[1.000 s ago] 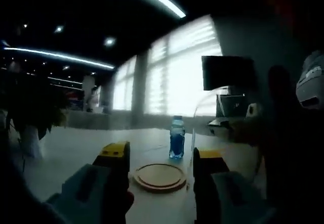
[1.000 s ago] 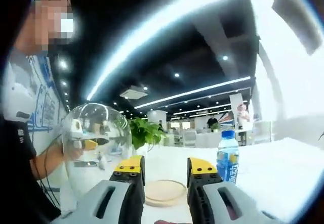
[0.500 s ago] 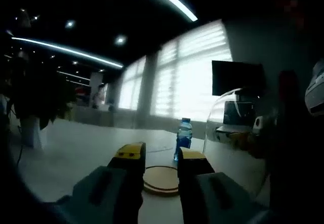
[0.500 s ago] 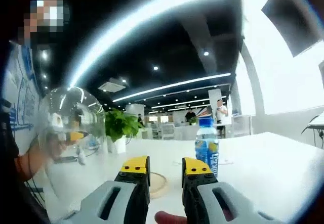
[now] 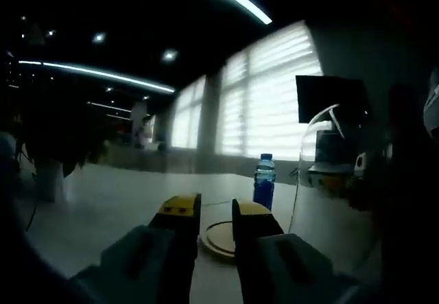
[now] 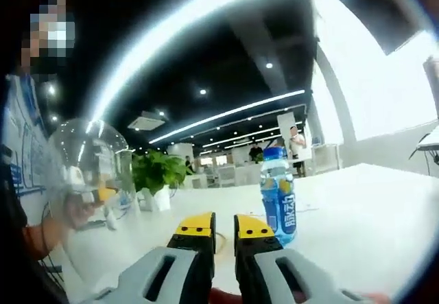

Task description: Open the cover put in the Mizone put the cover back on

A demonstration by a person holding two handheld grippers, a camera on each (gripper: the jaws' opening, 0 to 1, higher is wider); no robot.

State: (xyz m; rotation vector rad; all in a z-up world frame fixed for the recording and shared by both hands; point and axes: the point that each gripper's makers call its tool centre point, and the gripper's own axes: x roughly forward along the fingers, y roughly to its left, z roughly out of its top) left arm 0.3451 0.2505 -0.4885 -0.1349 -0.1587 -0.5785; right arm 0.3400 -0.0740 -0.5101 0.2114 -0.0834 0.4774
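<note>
Both pairs of jaws have narrowed since a second ago, nothing between them; the clear glass dome cover (image 6: 89, 170) is off the round wooden base (image 5: 221, 239), so loading comes next. The blue Mizone bottle (image 6: 278, 195) stands upright on the white surface (image 6: 357, 221), just right of the right gripper (image 6: 215, 224); it sits beyond the left gripper (image 5: 208, 208), past the base.

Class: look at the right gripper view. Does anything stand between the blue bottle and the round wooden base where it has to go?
Nothing visible does. The bottle stands upright on the white table, apart from the base, with bare tabletop between them. The clear dome is held off to the side.
</note>
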